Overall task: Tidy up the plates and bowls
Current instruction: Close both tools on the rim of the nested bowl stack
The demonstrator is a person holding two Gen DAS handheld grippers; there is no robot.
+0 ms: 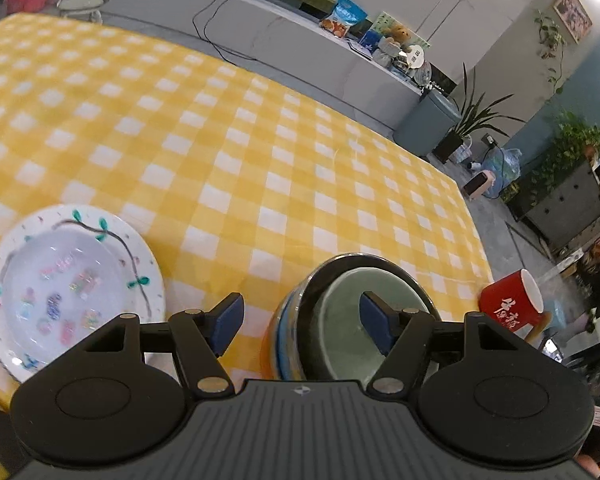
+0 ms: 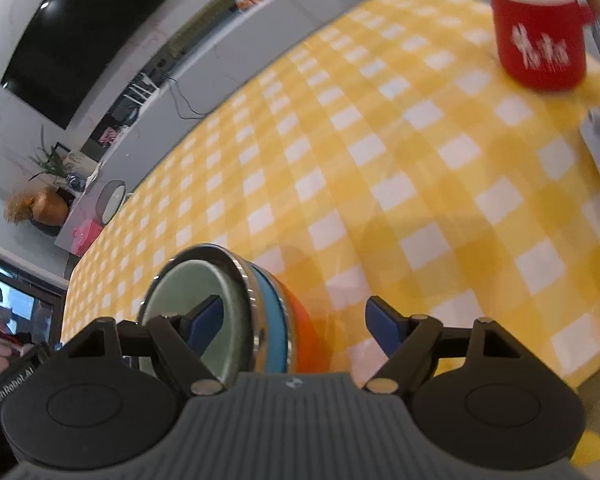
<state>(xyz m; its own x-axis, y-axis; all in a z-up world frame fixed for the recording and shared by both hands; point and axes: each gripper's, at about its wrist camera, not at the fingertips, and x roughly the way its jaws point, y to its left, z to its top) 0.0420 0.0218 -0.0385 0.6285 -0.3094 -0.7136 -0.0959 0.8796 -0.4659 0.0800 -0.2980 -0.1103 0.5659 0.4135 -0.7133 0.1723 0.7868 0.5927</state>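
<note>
Spreading across both views, a yellow-and-white checked tablecloth (image 1: 260,152) covering the table and filling most of each frame

Sitting at about eight o'clock in the left wrist view, a stack of plates (image 1: 74,286): a clear glass plate with small coloured motifs lying inside a white plate with a painted green-leaf vine, near the table's front edge

Standing at about five o'clock in the left wrist view and at about seven o'clock in the right wrist view, a stack of nested bowls (image 1: 364,312): a pale green bowl innermost, a dark metal-rimmed bowl around it, then blue and orange bands showing on the outer walls

Resting at about four o'clock in the left wrist view, near the table's right edge and well apart from the bowls, a red mug (image 1: 512,300) with white characters; appearing again at one o'clock in the right wrist view, somewhat blurred

Hovering with jaws spread wide and nothing pinched, the left gripper (image 1: 302,326): its right finger over the green bowl's interior, its left finger over the cloth between the plates and the bowls

Straddling the bowl stack's rim with jaws wide apart, the right gripper (image 2: 296,326): left finger inside the green bowl, right finger outside over the cloth; pads seemingly not pressing on the rim, though hard to confirm from this angle
</note>
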